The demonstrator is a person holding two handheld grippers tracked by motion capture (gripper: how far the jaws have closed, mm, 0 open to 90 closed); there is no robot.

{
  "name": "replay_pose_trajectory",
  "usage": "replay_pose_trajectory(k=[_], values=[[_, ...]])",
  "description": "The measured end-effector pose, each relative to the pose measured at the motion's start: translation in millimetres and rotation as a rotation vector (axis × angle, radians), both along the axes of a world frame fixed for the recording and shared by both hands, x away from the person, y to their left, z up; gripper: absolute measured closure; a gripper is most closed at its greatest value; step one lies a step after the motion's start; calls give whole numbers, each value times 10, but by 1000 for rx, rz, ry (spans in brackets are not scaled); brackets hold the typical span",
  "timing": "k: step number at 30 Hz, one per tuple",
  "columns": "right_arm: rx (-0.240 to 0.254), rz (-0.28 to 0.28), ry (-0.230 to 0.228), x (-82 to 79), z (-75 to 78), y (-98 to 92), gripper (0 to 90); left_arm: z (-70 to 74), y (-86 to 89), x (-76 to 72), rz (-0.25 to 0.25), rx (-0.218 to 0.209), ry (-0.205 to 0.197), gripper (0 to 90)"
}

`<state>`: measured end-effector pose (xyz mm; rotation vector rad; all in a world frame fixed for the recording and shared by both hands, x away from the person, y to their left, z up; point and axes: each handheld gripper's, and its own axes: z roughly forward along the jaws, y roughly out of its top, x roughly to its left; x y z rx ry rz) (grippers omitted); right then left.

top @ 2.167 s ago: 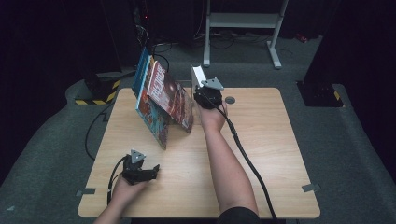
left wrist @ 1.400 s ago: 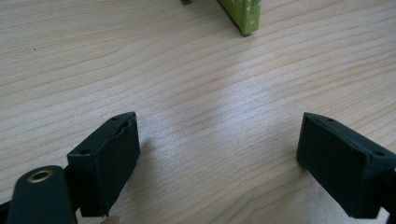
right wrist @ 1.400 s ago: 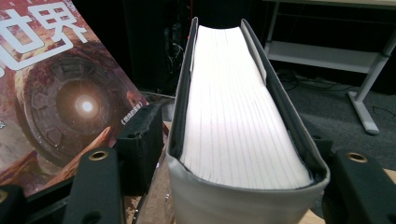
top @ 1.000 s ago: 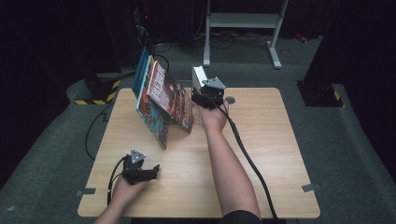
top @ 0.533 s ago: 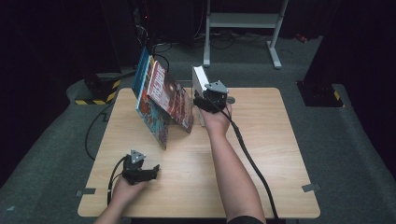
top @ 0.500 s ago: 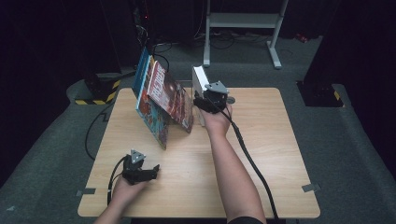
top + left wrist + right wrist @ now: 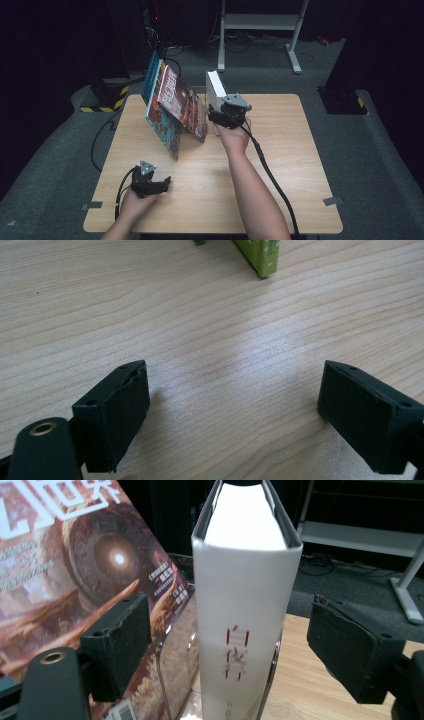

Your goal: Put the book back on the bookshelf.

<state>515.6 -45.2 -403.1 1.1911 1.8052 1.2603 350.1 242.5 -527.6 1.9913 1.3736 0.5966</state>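
Backing off a little, the right gripper (image 7: 216,111) has just opened wide, letting go of the thick white book (image 7: 245,605), which stands upright on the wooden counter (image 7: 280,150) beside leaning colourful books (image 7: 175,107). Left gripper (image 7: 159,184) rests open.

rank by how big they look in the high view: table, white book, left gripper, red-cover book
1. table
2. red-cover book
3. white book and left gripper: look alike, so unranked.

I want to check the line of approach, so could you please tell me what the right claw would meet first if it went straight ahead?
Most likely the spine of the upright white book, which stands centred between the open right claw jaws; depth is unclear.
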Motion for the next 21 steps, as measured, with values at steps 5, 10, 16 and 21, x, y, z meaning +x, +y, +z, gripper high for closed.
replay_pose_trajectory(k=[5,10,16,21], values=[[-2,7,10,-82,-50,-43,157,-3,-3,-5,0,-6,-2,134],[-15,11,6,-182,-102,-115,156,2,5,-6,-6,8,-2,136],[-12,18,10,-353,-180,-249,159,1,4,-9,-5,8,-5,138],[-14,27,17,-518,-264,-392,158,-2,-2,-15,-4,0,-3,141]])
